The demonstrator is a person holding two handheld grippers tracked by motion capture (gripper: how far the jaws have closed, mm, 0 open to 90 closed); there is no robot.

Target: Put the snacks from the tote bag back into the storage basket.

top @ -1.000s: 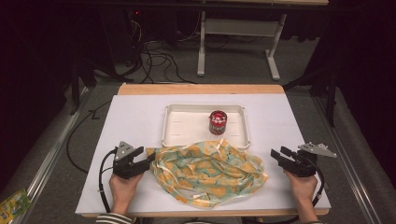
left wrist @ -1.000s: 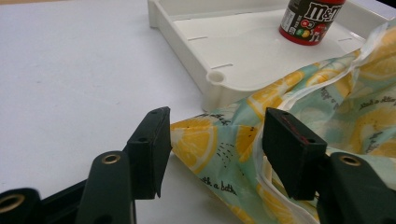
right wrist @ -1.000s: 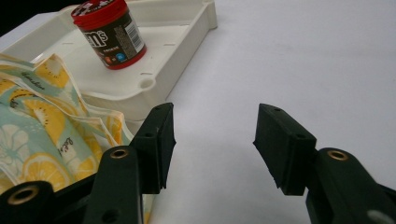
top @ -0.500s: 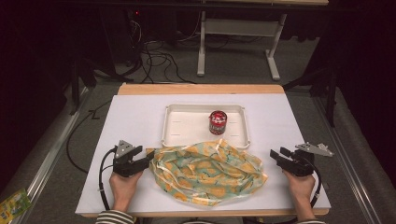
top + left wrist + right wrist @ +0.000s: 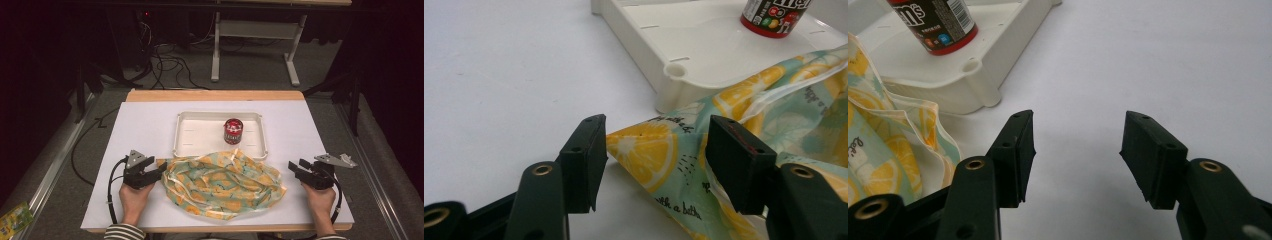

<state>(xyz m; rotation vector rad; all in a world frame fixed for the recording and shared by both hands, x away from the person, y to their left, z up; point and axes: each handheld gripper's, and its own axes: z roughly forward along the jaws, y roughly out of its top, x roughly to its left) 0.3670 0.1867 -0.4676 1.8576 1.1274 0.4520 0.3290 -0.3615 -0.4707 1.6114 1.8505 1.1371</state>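
High view first: a white table top (image 5: pixel 140 130) with a wooden strip along its far edge has bare room on both sides of the things in its middle, widest at the left and far right. A white tray (image 5: pixel 200 134) sits past the centre, and a red can (image 5: pixel 233 131) stands upright in its right half; the rest of the tray is bare. The lemon-print cloth bag (image 5: pixel 225 182) lies crumpled just in front of the tray, its far edge seemingly touching or overlapping the tray's near rim. The left gripper (image 5: pixel 155 171) lies at the bag's left corner; the right gripper (image 5: pixel 295 167) rests near the bag's right side, apart from it.

Left gripper view: the jaws stand apart, and the bag's pointed corner (image 5: pixel 644 150) lies between them, close to the left jaw; the pads do not press on it. The tray's corner (image 5: pixel 674 75) is just behind, with the can (image 5: pixel 774 17) farther in.

Right gripper view: the jaws are spread with bare table between them. The bag (image 5: pixel 893 150) lies left of the left jaw, and the tray (image 5: pixel 973 75) with the can (image 5: pixel 935 22) lies beyond.
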